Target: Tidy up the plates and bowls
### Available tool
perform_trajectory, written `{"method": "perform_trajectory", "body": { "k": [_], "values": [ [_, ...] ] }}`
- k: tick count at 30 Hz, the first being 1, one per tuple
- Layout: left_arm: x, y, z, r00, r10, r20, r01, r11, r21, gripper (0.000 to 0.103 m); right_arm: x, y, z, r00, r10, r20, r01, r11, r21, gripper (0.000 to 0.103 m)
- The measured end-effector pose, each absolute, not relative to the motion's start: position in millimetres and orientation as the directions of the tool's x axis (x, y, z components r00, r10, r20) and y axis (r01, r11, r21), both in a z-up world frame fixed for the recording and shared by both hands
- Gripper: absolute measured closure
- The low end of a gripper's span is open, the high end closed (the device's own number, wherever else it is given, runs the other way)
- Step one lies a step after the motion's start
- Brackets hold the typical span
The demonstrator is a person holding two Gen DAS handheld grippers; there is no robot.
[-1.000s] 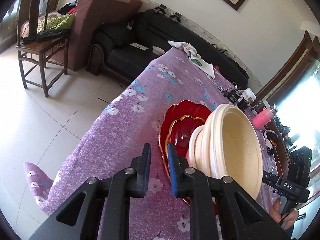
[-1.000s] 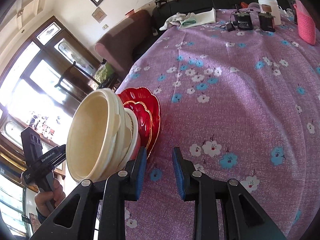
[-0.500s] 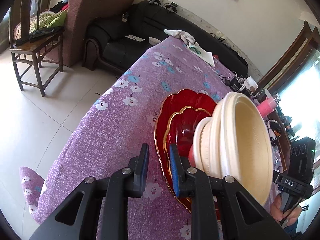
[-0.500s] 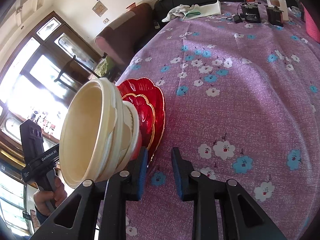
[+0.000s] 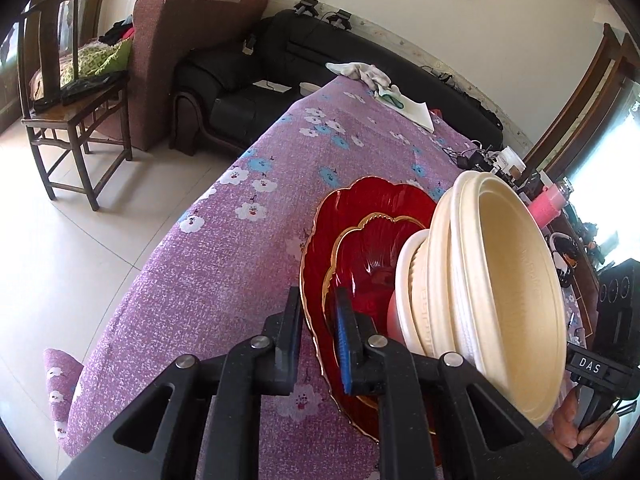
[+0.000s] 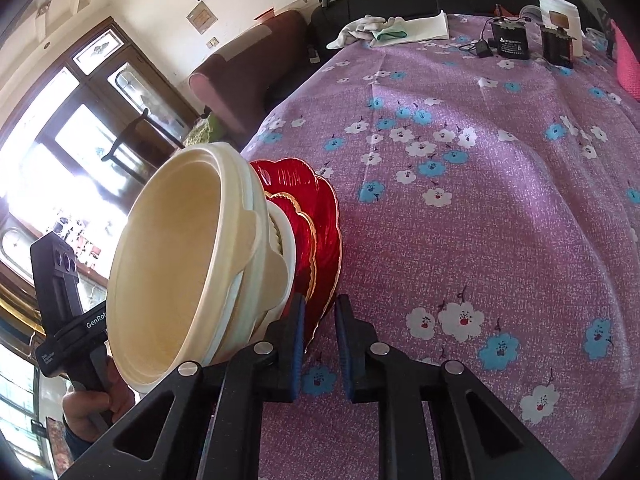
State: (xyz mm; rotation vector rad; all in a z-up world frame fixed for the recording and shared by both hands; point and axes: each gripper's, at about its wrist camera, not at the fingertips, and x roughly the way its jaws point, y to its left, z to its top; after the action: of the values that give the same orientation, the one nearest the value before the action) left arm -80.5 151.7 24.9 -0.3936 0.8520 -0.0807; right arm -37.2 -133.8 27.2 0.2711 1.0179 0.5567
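Red plates (image 5: 360, 216) — apparently clamped by both hand-held grippers — carry cream bowls (image 5: 508, 280).

A stack of bowls (image 5: 500, 292) sits on a small plate (image 5: 368, 256), which rests on a larger plate (image 5: 360, 208), all on a cloth-covered table (image 5: 224, 264) near its edge. The left gripper (image 5: 318, 320) and right gripper (image 6: 320, 332) flank the stack, each with the larger plate's rim between its fingers. At the table's far end lie a cloth (image 6: 360, 28), paper (image 6: 424, 26) and chargers (image 6: 510, 42). Beyond stands a sofa (image 5: 248, 76), an armchair (image 5: 176, 40) beside it.
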Motion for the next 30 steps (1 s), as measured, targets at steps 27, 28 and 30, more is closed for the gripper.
{"method": "perform_trajectory", "body": {
  "k": [27,28,30],
  "values": [
    [-38,-39,33,0.557,-0.365,-0.746,0.161,0.928,-0.335,0.088,-83,-311,47,0.592,0.429,-0.682,-0.062,0.868,0.493,0.086],
    [-38,-51,34,0.553,-0.371,-0.746,0.174,0.927,-0.332,0.088,-88,-322,47,0.599,0.411,-0.687,-0.042,0.873,0.485,0.087],
    [-37,-68,34,0.546,-0.377,-0.748,0.199,0.926,-0.321,0.086,-96,-337,46,0.608,0.388,-0.692,-0.021,0.880,0.475,0.087]
  ]
}}
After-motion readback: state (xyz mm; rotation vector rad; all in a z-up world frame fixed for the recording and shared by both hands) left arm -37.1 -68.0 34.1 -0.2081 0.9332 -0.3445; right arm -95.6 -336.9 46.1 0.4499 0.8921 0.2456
